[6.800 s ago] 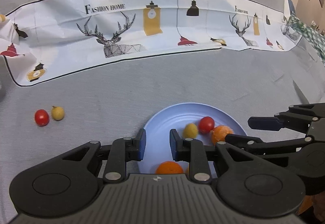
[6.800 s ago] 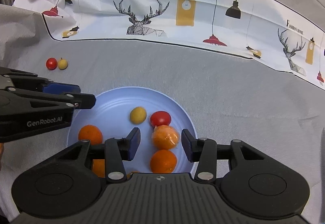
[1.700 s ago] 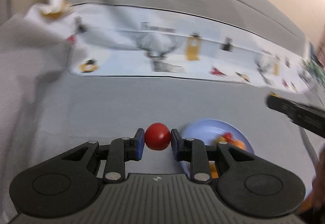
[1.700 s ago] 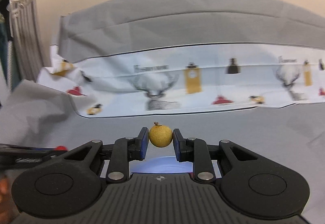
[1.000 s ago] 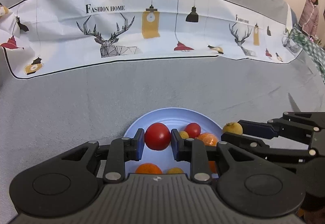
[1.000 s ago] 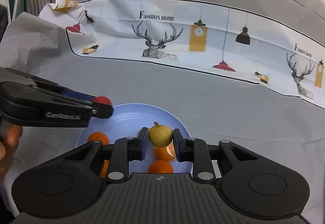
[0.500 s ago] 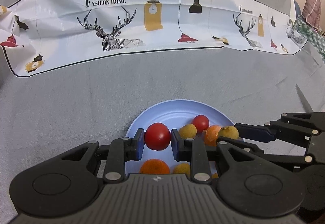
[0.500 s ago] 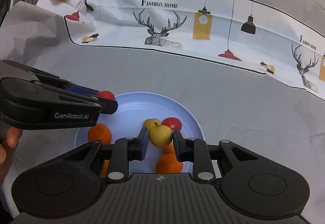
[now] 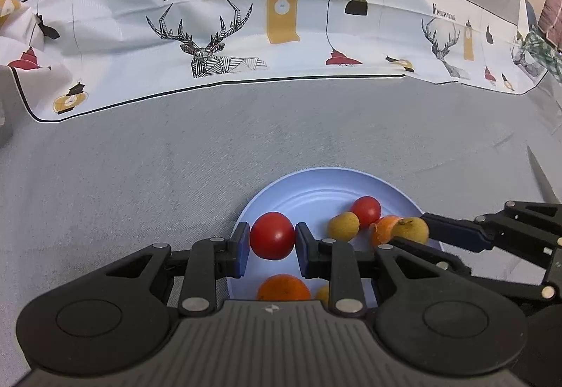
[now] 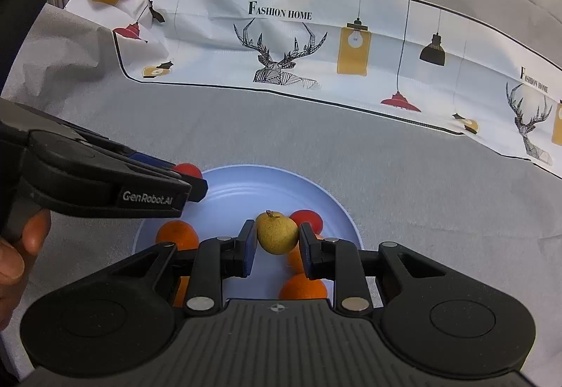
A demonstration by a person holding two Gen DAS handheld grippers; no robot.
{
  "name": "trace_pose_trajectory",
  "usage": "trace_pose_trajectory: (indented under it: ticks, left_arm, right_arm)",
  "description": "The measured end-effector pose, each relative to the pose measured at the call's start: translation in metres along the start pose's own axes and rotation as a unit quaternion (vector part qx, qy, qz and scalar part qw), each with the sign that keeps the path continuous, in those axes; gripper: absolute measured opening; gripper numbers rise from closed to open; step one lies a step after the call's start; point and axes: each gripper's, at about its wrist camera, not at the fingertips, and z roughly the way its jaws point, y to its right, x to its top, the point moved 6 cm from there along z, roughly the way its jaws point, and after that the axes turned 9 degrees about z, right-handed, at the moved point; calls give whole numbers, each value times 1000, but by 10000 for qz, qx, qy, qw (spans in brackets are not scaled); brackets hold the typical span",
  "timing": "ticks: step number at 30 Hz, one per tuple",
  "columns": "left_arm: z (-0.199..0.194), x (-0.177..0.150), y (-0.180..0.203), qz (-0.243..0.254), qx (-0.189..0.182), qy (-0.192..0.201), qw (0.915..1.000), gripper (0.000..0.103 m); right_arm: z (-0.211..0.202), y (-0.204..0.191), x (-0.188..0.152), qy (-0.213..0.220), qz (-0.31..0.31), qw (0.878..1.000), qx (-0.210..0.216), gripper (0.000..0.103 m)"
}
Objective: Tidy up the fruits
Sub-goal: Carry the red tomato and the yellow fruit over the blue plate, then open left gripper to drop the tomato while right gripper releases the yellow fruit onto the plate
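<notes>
Left hand-held gripper (image 9: 272, 240) clamps red tomato (image 9: 272, 235); right hand-held gripper (image 10: 274, 239) clamps yellow fruit (image 10: 276, 232).

My views bright, evenly lit, sharp centrally. Soft shadows under my black plastic jaws. Fisheye bends printed white cloth banner (image 9: 281, 35); dark vignette in corners.

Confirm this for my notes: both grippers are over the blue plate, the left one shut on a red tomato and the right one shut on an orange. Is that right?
Not quite. The right gripper is shut on a small yellow-green fruit, not an orange, as the right wrist view shows. The rest holds: the left gripper is shut on a red tomato, and both are over the blue plate.
</notes>
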Motion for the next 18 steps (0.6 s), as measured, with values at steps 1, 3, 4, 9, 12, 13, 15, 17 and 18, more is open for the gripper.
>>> trace_pose_trajectory:
  ticks: [1, 3, 4, 9, 12, 13, 15, 17, 18]
  left_arm:
    - [0, 0, 0, 2, -9, 11, 10000, 30]
    - [-2, 3, 0, -44, -81, 66, 9999, 30]
    - [-2, 4, 1, -67, -110, 89, 9999, 30]
    - [4, 4, 3, -85, -182, 30, 9998, 30]
    - [4, 5, 5, -112, -207, 58, 9997, 30]
    - [3, 5, 6, -95, -212, 70, 9997, 30]
    - [2, 5, 9, -57, -223, 91, 9997, 30]
    - [2, 6, 10, -55, -231, 99, 9997, 30]
    - [1, 6, 10, -67, -238, 102, 9996, 30]
  right_arm:
    - [-1, 1, 0, 9, 3, 10000, 1, 27]
    - [-1, 1, 1, 47, 1, 10000, 15, 27]
    - [0, 0, 2, 50, 10, 10000, 16, 27]
    - [3, 0, 3, -41, -8, 10000, 22, 27]
    - [2, 0, 2, -88, -16, 10000, 28, 27]
    - [2, 0, 2, -111, -7, 9999, 37, 27]
    - [3, 0, 3, -151, -20, 9999, 39, 27]
    - [2, -1, 3, -168, -32, 9998, 56, 27]
    - [1, -2, 3, -190, -42, 9998, 60, 27]
